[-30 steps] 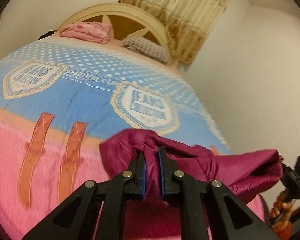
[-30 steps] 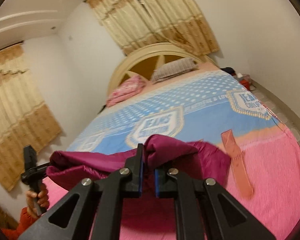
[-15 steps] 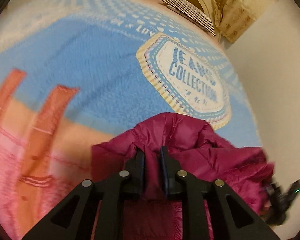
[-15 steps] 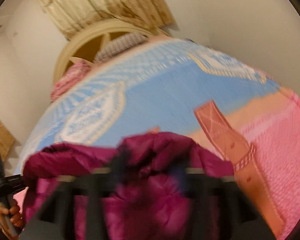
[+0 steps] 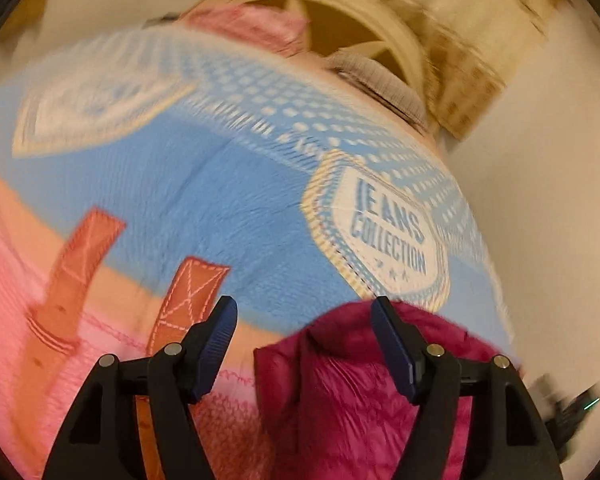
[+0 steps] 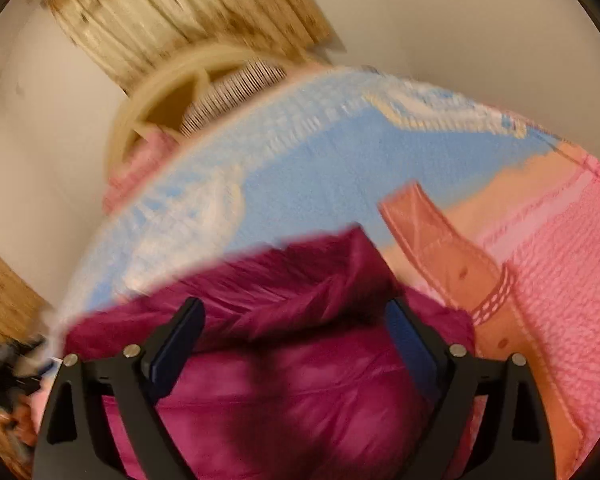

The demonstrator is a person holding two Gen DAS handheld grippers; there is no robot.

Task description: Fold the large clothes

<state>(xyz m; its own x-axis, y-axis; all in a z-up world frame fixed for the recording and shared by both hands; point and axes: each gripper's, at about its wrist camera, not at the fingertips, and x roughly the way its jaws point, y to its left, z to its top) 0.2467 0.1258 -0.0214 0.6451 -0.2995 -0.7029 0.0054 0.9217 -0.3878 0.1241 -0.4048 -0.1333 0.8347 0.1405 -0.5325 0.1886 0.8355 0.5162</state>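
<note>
Both claws we hold stand wide apart and grip nothing: our left claw point(image 5: 304, 320) hangs over the bedspread point(image 5: 228, 208), its right finger over the edge of the magenta puffer jacket point(image 5: 340, 392), and our right claw point(image 6: 296, 320) spans the same jacket point(image 6: 300, 380), which lies folded and bunched on the bed's pink end below a "JEANS COLLECTION" badge point(image 5: 384, 236). Pillows point(image 5: 376, 80) lie by the headboard point(image 5: 360, 32).

You are in a home bedroom: a bed point(image 5: 204, 208) fills the frame under a blue and pink printed blanket, pillows point(image 5: 376, 80) lean on an arched cream headboard point(image 5: 396, 40) at the top, and patterned beige curtains point(image 6: 188, 12) hang behind.
</note>
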